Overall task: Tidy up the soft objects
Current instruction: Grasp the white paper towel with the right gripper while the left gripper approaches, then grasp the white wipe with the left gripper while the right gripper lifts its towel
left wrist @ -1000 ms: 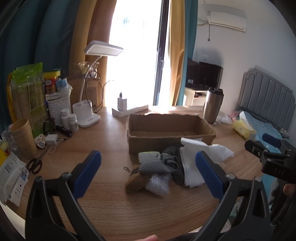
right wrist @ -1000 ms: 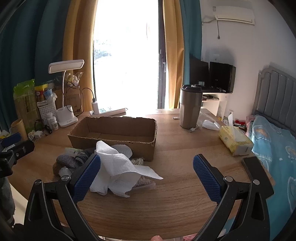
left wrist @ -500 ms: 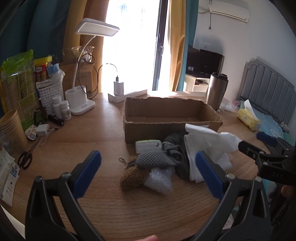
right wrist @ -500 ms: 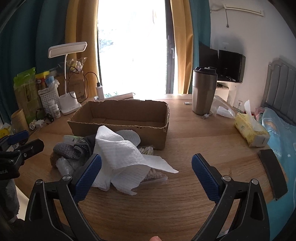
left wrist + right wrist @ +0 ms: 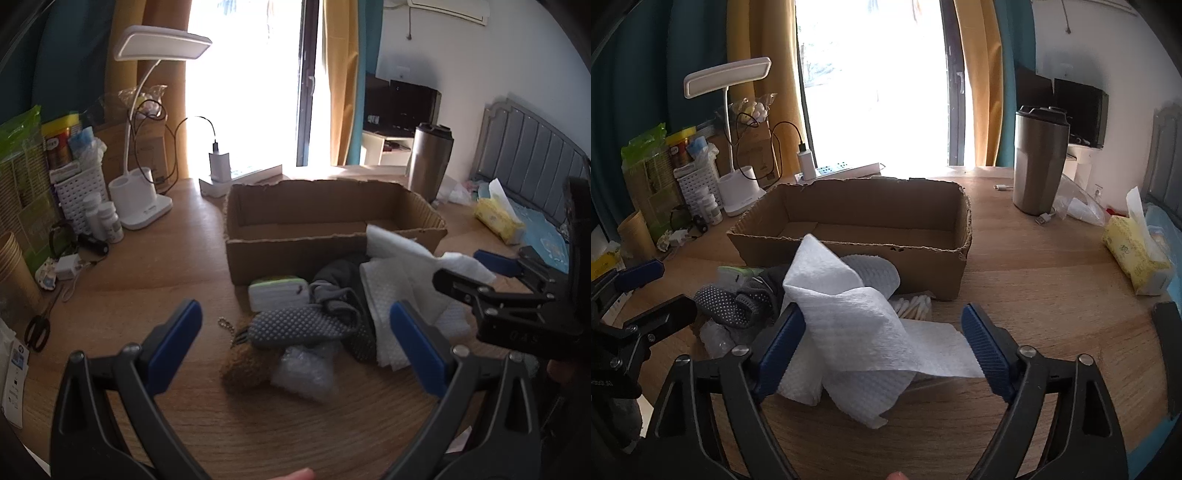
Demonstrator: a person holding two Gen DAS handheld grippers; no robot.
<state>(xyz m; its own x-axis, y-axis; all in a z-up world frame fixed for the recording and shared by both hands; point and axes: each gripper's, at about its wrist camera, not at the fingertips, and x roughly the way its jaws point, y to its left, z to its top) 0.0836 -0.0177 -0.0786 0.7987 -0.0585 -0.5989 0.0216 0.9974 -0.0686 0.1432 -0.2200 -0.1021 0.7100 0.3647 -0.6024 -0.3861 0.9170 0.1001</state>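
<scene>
A pile of soft things lies in front of an open cardboard box. It holds a white paper towel, a grey dotted sock, a brown plush keychain, bubble wrap and a green-and-white pack. My left gripper hangs open just above the sock and plush. My right gripper straddles the paper towel. Its jaws are closing with the towel between them, and the pads do not press it.
Cotton swabs lie by the box's front wall. A desk lamp, a white basket, bottles and scissors crowd the left side. A steel tumbler and a yellow tissue pack stand at the right.
Both grippers have come forward and down toward the pile. The right jaws have narrowed around the paper towel, while the left jaws keep the same width.
</scene>
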